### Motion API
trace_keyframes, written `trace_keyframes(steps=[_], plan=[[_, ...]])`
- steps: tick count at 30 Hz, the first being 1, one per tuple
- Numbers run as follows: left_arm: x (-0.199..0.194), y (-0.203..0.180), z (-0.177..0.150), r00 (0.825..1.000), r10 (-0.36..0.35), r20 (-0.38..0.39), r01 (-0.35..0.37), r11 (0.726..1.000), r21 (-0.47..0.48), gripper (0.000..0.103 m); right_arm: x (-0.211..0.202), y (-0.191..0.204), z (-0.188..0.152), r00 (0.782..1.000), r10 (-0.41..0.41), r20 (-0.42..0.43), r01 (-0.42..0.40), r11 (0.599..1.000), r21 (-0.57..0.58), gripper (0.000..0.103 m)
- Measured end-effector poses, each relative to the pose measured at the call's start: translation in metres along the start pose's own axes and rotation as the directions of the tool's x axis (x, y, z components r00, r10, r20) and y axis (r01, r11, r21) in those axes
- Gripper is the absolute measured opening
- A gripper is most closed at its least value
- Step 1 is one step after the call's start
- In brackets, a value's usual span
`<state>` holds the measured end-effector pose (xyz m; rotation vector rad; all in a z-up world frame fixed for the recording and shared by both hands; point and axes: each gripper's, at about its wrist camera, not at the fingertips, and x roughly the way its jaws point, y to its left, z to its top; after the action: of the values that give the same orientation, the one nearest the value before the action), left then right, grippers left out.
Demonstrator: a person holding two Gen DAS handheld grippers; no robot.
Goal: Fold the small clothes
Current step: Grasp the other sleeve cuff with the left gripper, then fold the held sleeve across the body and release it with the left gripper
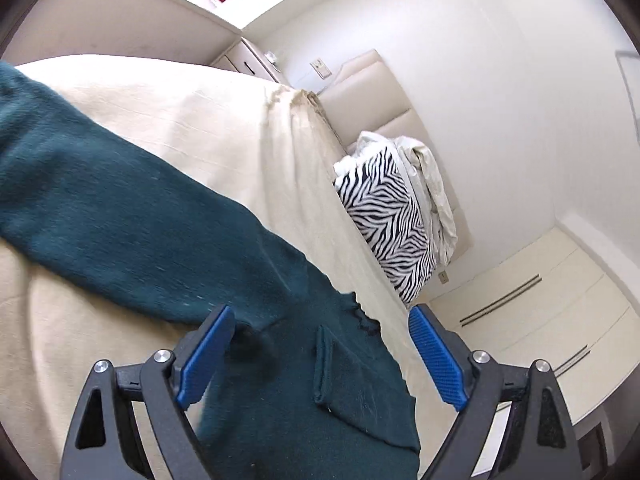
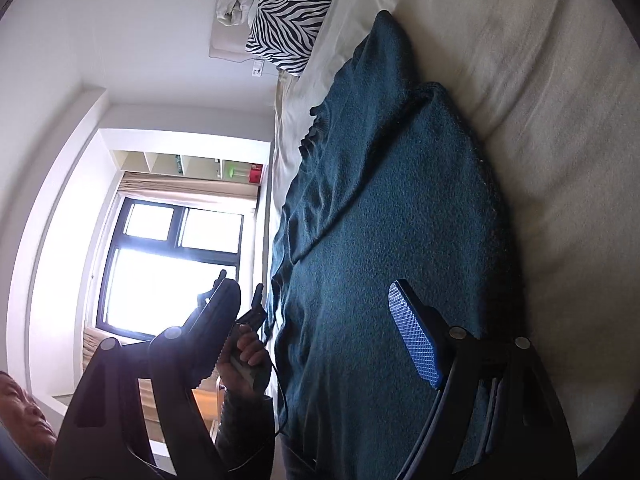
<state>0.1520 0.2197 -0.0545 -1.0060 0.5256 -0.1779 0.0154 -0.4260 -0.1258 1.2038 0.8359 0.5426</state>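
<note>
A dark teal knit garment [image 1: 120, 200] lies spread across the cream bedspread [image 1: 192, 116]. Its near end, with a folded cuff, runs under and between my left gripper's jaws. My left gripper [image 1: 322, 314] stands open above it, its blue pads [image 1: 204, 360] wide apart and off the cloth. In the right wrist view the teal garment [image 2: 380, 220] lies in overlapping layers on the bedspread [image 2: 560, 160]. My right gripper [image 2: 310, 292] is open over its near part with nothing pinched. A hand [image 2: 244, 356] holds the left gripper [image 2: 240, 284] at the bed's edge.
A zebra-print pillow [image 1: 384, 216] and crumpled pale bedding [image 1: 428, 184] lean on the padded headboard [image 1: 380, 92]. White wardrobe drawers [image 1: 540, 304] stand past the bed's edge. A bright window [image 2: 168, 264] backs the person at the bedside.
</note>
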Motion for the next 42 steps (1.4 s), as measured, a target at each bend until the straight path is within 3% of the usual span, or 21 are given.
trace_keyframes(steps=[3,5,9,12,17,19,22,24,27,29,30,32,33,34,35,36,37,38,40,41,42], plan=[[-0.055,0.061,0.038,0.983,0.12,0.142,-0.094,0.979,-0.179,0.089,0.014,0.019,-0.003,1.0,0.019,-0.007,-0.019,1.0,-0.024,0.077],[-0.085,0.103,0.051,0.961,0.203,0.188,-0.133,0.936,-0.327,0.087,0.023,0.03,-0.006,0.999,0.029,-0.015,-0.029,0.999,-0.036,0.077],[-0.109,0.152,0.06,0.951,0.219,0.219,-0.09,0.872,-0.482,0.059,0.036,0.04,-0.012,0.999,0.034,-0.03,-0.035,0.998,-0.048,0.077],[-0.102,0.157,0.065,0.941,0.253,0.225,-0.105,0.85,-0.516,0.057,0.043,0.045,-0.016,0.999,0.016,-0.037,-0.018,0.998,-0.053,0.077],[-0.074,0.156,0.084,0.925,0.307,0.223,-0.167,0.857,-0.488,0.058,0.044,0.052,-0.021,0.999,-0.012,-0.037,0.009,0.997,-0.08,0.077],[-0.063,0.153,0.092,0.924,0.326,0.202,-0.2,0.86,-0.47,0.053,0.041,0.054,-0.02,1.0,-0.011,-0.029,0.008,0.996,-0.09,0.077],[-0.048,0.147,0.103,0.93,0.329,0.163,-0.231,0.87,-0.436,0.04,0.033,0.053,-0.016,1.0,-0.012,-0.011,0.011,0.996,-0.094,0.075],[-0.04,0.138,0.108,0.935,0.329,0.132,-0.251,0.877,-0.41,0.02,0.03,0.051,-0.014,1.0,-0.024,-0.001,0.024,0.995,-0.093,0.075],[-0.031,0.113,0.115,0.931,0.344,0.12,-0.283,0.891,-0.354,0.007,0.025,0.046,-0.012,0.999,-0.046,0.012,0.047,0.994,-0.096,0.061],[-0.02,0.084,0.118,0.934,0.339,0.115,-0.298,0.915,-0.272,0.006,0.021,0.041,-0.008,0.996,-0.091,0.025,0.093,0.991,-0.099,0.039],[-0.013,0.062,0.119,0.936,0.333,0.114,-0.306,0.93,-0.206,0.005,0.02,0.038,-0.006,0.994,-0.109,0.029,0.112,0.989,-0.093,0.034],[0.006,0.008,0.11,0.942,0.319,0.108,-0.317,0.948,-0.034,0.005,0.019,0.028,-0.002,0.994,-0.108,0.028,0.11,0.992,-0.066,0.034],[0.019,-0.022,0.098,0.943,0.318,0.102,-0.326,0.943,0.072,0.005,0.018,0.024,-0.001,0.995,-0.099,0.026,0.1,0.993,-0.057,0.034],[0.034,-0.054,0.083,0.942,0.32,0.1,-0.334,0.924,0.186,0.005,0.016,0.023,0.0,0.996,-0.091,0.023,0.092,0.994,-0.058,0.034],[0.05,-0.087,0.064,0.94,0.326,0.103,-0.342,0.886,0.314,0.005,0.016,0.023,0.001,0.997,-0.079,0.018,0.08,0.995,-0.061,0.036],[0.067,-0.118,0.036,0.937,0.332,0.106,-0.344,0.828,0.442,0.005,0.016,0.023,0.002,0.997,-0.069,0.014,0.07,0.995,-0.065,0.036],[0.085,-0.145,0.005,0.934,0.342,0.104,-0.339,0.754,0.563,0.005,0.017,0.025,0.004,0.997,-0.071,0.014,0.072,0.995,-0.075,0.036],[0.102,-0.167,-0.031,0.929,0.354,0.111,-0.333,0.664,0.67,0.005,0.017,0.027,0.006,0.996,-0.084,0.022,0.086,0.993,-0.086,0.043],[0.132,-0.187,-0.102,0.92,0.379,0.101,-0.299,0.51,0.807,0.006,0.018,0.033,0.012,0.993,-0.107,0.057,0.113,0.988,-0.105,0.064],[0.143,-0.189,-0.134,0.915,0.392,0.096,-0.284,0.455,0.844,0.006,0.018,0.037,0.016,0.992,-0.104,0.07,0.112,0.987,-0.115,0.071],[0.153,-0.186,-0.158,0.911,0.404,0.088,-0.269,0.417,0.868,0.009,0.019,0.04,0.021,0.992,-0.101,0.073,0.109,0.986,-0.123,0.072]])
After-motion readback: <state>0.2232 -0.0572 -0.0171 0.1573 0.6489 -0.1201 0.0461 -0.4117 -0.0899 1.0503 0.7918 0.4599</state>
